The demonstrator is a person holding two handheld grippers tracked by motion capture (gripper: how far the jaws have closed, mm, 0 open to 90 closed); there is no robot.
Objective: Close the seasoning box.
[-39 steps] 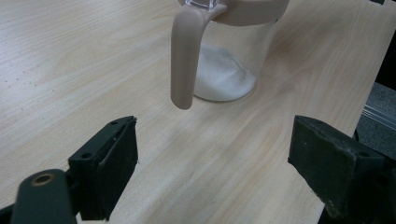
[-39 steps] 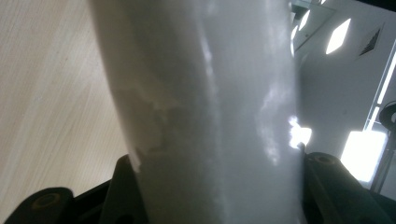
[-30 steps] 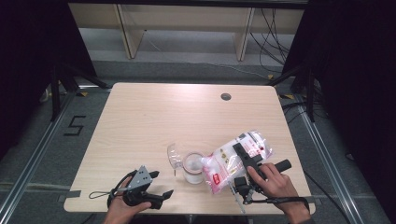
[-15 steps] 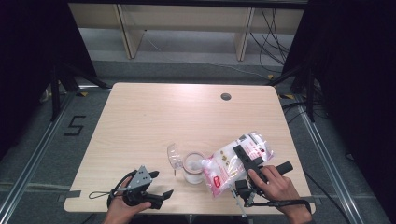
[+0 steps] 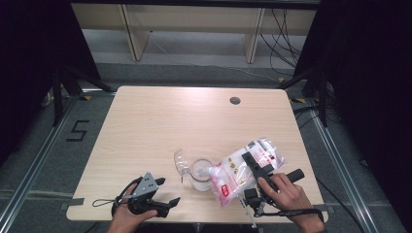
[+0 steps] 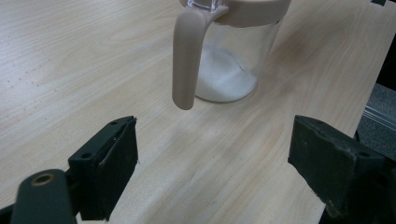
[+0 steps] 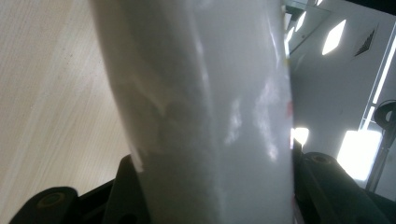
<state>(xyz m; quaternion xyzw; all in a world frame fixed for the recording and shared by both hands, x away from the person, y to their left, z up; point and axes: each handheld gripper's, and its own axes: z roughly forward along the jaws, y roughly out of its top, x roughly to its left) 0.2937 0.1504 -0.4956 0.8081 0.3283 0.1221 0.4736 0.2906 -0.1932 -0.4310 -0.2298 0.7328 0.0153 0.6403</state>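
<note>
the right tool [image 5: 250, 171] grips a white pouch [image 5: 243, 167], jaws clamped on its sides, tilting it so its spout sits over the mouth of a clear jar [image 5: 199, 174] near the tabletop's [image 5: 160, 121] front edge — white powder lies in the jar's bottom. the left tool [image 5: 167, 204] rests nearby, jaws wide, nothing between them.

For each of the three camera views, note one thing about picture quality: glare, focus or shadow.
High view: even light on the table, dark surroundings. Left gripper view: the jar is sharp and casts a soft shadow, while the near jaws are slightly blurred. Right gripper view: the bag sits so close it is out of focus, with streaks of glare and bright ceiling lights behind.
</note>
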